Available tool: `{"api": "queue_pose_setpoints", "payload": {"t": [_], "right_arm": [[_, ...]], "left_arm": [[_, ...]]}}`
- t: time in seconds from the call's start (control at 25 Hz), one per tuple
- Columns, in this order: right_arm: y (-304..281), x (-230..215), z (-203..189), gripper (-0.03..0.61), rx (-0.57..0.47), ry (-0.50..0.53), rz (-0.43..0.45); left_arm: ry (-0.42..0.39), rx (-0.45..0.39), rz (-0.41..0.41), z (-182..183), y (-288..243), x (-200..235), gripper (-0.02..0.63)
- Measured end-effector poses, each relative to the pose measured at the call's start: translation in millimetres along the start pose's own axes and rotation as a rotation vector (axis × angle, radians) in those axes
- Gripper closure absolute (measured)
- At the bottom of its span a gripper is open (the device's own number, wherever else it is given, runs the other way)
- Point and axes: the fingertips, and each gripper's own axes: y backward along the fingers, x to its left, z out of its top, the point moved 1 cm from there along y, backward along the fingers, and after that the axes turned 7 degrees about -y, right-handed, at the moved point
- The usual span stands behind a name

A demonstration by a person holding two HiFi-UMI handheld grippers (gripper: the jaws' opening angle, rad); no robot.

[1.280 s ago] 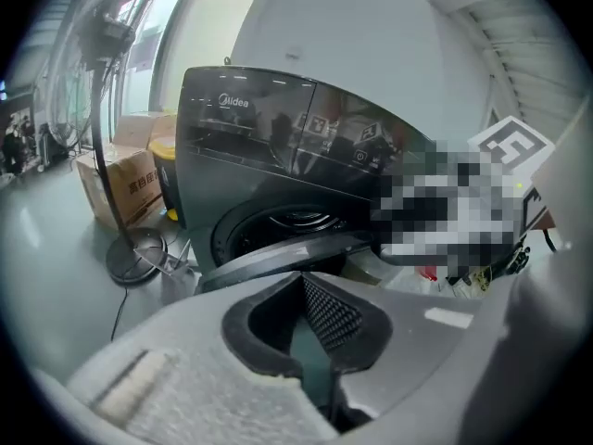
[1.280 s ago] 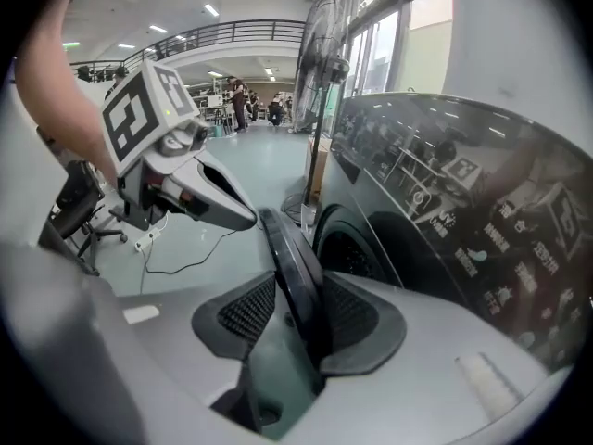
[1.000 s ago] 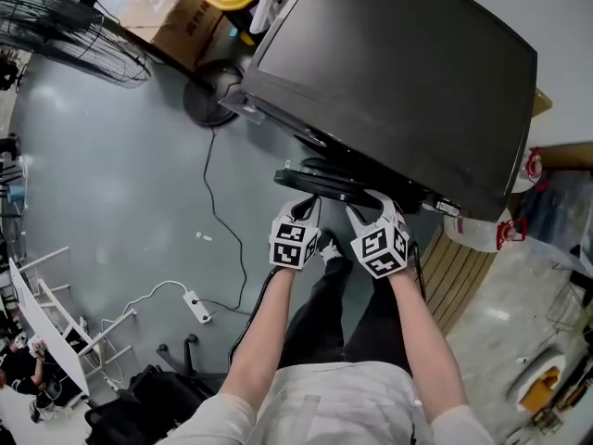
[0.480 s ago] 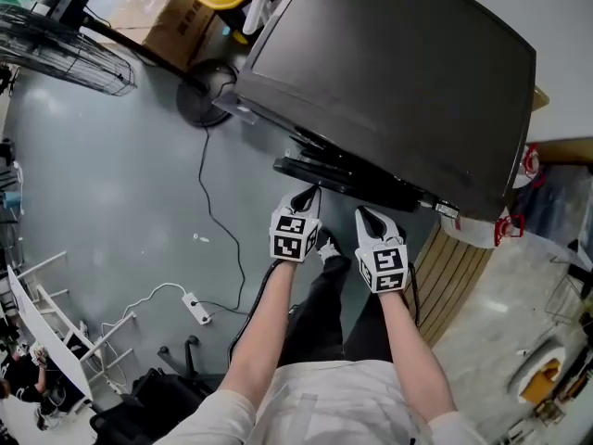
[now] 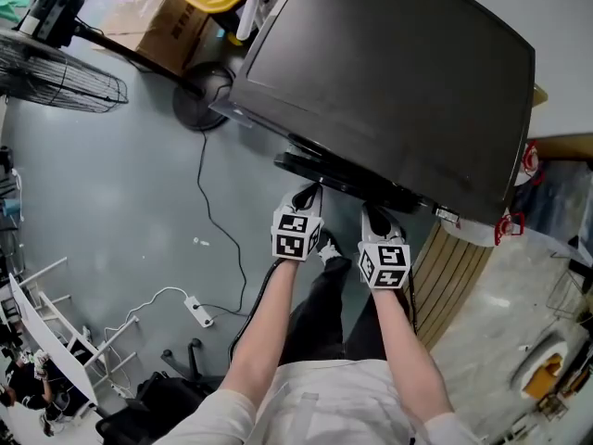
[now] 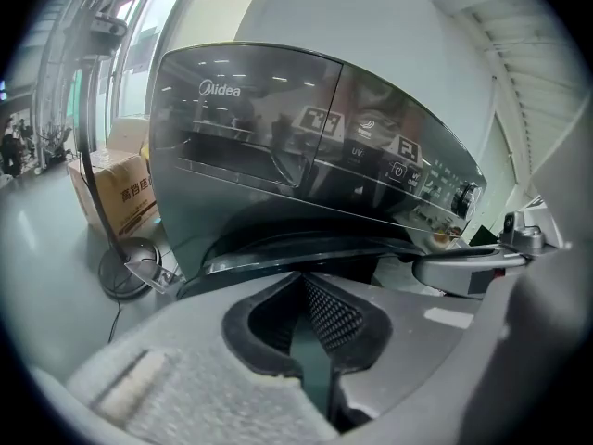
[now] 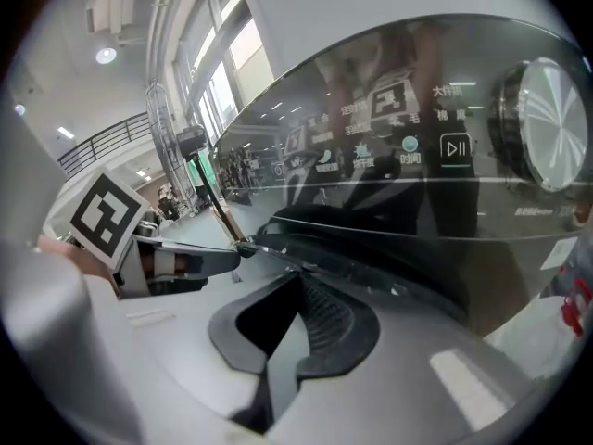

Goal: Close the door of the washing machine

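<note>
- Seen from the head view, the dark washing machine [image 5: 389, 82] fills the upper right of the grey floor [image 5: 111, 184]; its round door [image 5: 338, 176] juts out from the front face, not flush with it
- Both hands reach forward side by side; the left gripper [image 5: 309, 196] and the right gripper [image 5: 376, 215] point at the door's near rim, just beside it, though contact cannot be made out from above
- Off to the left stand a fan [image 5: 56, 63] and a cardboard box [image 5: 171, 21]; a cable [image 5: 218, 216] runs down the floor toward a power strip [image 5: 196, 308]
- Next, the left gripper view: the left gripper's [image 6: 306, 284] jaws are pressed together with nothing between them; the door's [image 6: 278, 253] dark curved rim lies right beyond the tips, under the glossy control panel [image 6: 306, 146]; the right gripper [image 6: 473, 272] shows at the right edge, level with the rim
- Lastly, the right gripper view: the right gripper's [image 7: 298, 284] jaws have just been closing and now meet, empty; the door [image 7: 371, 248] curves across just ahead of the tips; above it sit the lit panel and a silver dial [image 7: 551, 123]; the left gripper [image 7: 181, 262] with its marker cube [image 7: 104, 213] shows at the left, its tip at the door's edge
</note>
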Motion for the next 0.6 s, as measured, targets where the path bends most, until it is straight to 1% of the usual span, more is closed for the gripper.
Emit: {"api": "queue_pose_setpoints", "payload": {"t": [0.32,0.48,0.6], "right_arm": [[-6.1,-4.7,9.0,0.577,-0.05,-0.12,-0.025],[-6.3,-3.4,9.6,0.577,-0.049,-0.131,-0.024],[-4.0,-5.1,10.0,0.577,-0.075,-0.154,-0.038]], "left_arm": [[0.004,0.011,-0.023,8.0,-12.7,2.3,0.609],[-0.021,0.022,-0.04,10.5,-15.4,3.0,0.609],[-0.006,0.004,-0.054,10.4,-15.8,1.0,0.609]]}}
